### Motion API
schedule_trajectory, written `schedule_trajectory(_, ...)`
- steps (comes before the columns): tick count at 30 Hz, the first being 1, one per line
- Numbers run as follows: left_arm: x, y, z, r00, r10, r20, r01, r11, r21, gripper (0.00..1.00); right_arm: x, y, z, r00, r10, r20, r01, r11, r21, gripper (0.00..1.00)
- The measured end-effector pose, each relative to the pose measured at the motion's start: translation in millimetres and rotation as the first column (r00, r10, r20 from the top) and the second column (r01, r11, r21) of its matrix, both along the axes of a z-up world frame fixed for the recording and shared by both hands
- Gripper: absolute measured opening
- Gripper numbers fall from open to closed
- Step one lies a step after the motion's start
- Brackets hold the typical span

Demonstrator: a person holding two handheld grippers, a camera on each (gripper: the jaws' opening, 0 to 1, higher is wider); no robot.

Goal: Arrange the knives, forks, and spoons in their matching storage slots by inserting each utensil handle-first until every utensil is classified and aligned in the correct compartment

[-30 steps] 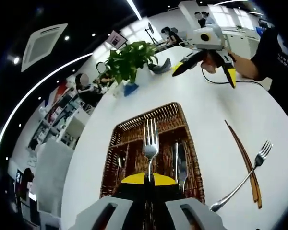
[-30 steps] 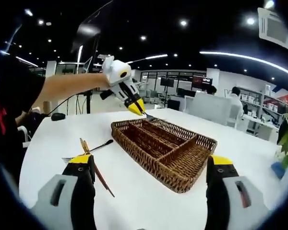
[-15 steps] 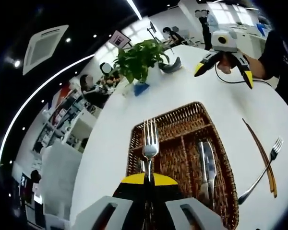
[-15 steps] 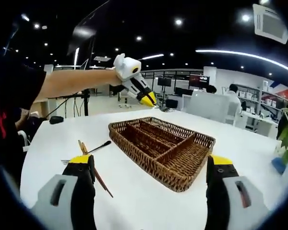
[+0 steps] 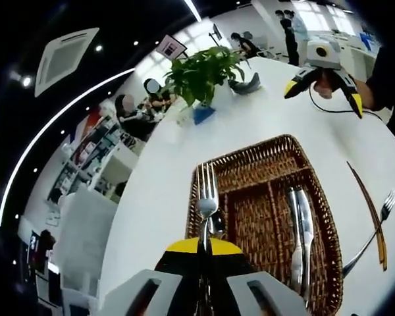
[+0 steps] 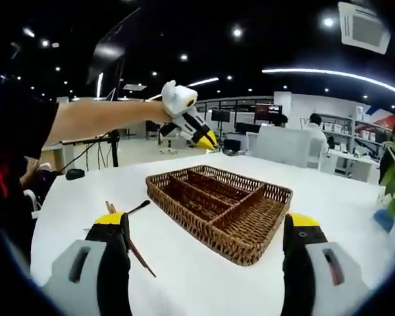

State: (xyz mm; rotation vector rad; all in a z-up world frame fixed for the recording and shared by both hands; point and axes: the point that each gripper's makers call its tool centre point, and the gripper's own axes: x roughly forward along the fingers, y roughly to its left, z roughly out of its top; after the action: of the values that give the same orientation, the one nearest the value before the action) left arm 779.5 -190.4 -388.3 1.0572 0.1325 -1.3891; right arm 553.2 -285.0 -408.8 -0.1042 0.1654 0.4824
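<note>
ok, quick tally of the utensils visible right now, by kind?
Forks: 2, one in the left gripper at, one on the table
Knives: 2, lying together in the wicker tray at
Chopsticks: 1 pair
Spoons: 0 that I can make out
Total: 5

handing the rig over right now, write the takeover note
Left claw: shut on a fork, tines up, over the wicker tray's outer slot.
Right claw: open, holds nothing, facing the tray from the table.
Done: two knives lie in one tray slot; what may be a spoon sits under the held fork.
Left: slot this fork handle-first, then the second fork on the table beside the chopsticks.
</note>
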Motion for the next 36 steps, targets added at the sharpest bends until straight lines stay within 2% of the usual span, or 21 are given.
schedule_trajectory(6, -1.5, -4.8, 3.8, 1.0, 0.004, -0.008, -0.004, 1.0, -0.017, 0.01, 0.3, -1.6, -0.4, 1.0, -0.005, 0.002, 0.005, 1.0, -0.003, 0.99)
schedule_trajectory(9, -1.4, -7.7, 3.2, 1.0, 0.004, -0.01, -0.004, 1.0, -0.019, 0.01, -0.7, 3.9, 0.9, 1.0, 0.016, 0.003, -0.016, 0.999, 0.03, 0.99)
schedule_trajectory(14, -3.3, -12.5, -3.0, 1.0, 0.003, -0.015, -0.003, 1.0, -0.015, 0.01, 0.1, 2.9, -1.4, 1.0, 0.008, 0.006, -0.008, 1.0, 0.003, 0.99)
schedule_trajectory(20, -4.3, -15.8, -18.8, 1.0, 0.01, -0.029, -0.01, 1.0, -0.012, 0.01, -0.3, 2.2, 0.4, 1.0, 0.005, 0.012, -0.006, 1.0, 0.008, 0.99)
schedule_trajectory(24, -2.1, -17.2, -29.8, 0.999, 0.021, -0.04, -0.022, 0.999, -0.028, 0.01, 0.7, 4.2, 7.1, 1.0, 0.001, 0.024, -0.002, 0.997, 0.08, 0.99)
schedule_trajectory(29, 0.7, -17.1, -49.4, 0.999, 0.03, -0.037, -0.031, 0.999, -0.032, 0.01, 1.0, 3.6, 6.5, 1.0, 0.0, 0.024, -0.002, 0.997, 0.071, 0.99)
schedule_trajectory(36, -2.3, -18.9, -65.3, 0.998, 0.034, -0.05, -0.036, 0.998, -0.042, 0.01, 1.3, 5.8, 7.6, 1.0, 0.008, 0.026, -0.011, 0.995, 0.099, 0.99)
